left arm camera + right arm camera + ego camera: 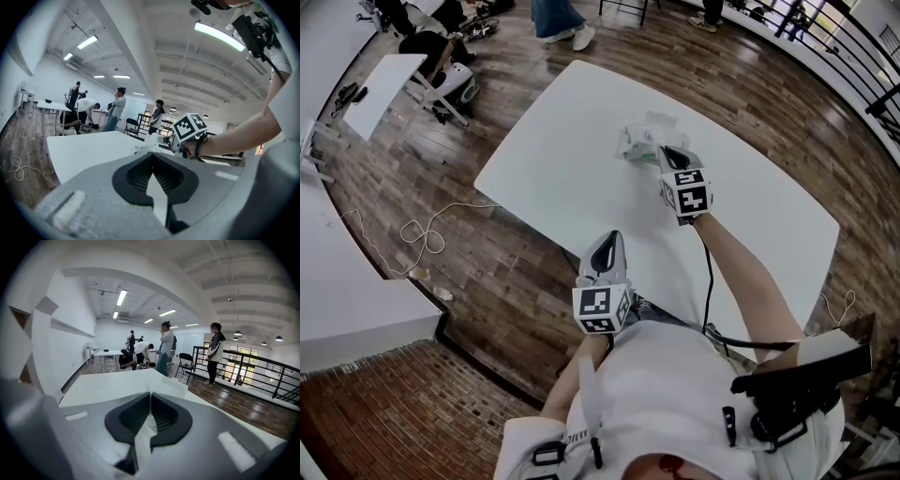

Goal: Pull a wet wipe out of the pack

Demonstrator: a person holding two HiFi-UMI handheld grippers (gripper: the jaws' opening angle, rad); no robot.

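— So, where did the wet wipe pack (639, 141) sit?
— On the white table (562, 159), toward its far side in the head view, with its crumpled white top up. The right gripper (671, 153) was right at it, tips just beside the pack's near-right edge and angled down.
— Jaws on that one?
— Nearly together. The right gripper view showed a thin white sheet, the wet wipe (142, 440), pinched between the pads and running back toward the camera.
— Was the wipe free of the pack?
— Couldn't tell. The head view had white crumple between tip and pack, too small to separate.
— Left gripper (609, 242)?
— Well apart from the pack, at the table's near edge by the person's body, pointing roughly toward it. Its jaws were closed tip to tip with nothing between them in the left gripper view. That view also caught the right gripper across the table.
— Anything else?
— Wood floor (487, 272) with a cable (412, 234) on it. People (166, 350) stood in the background.
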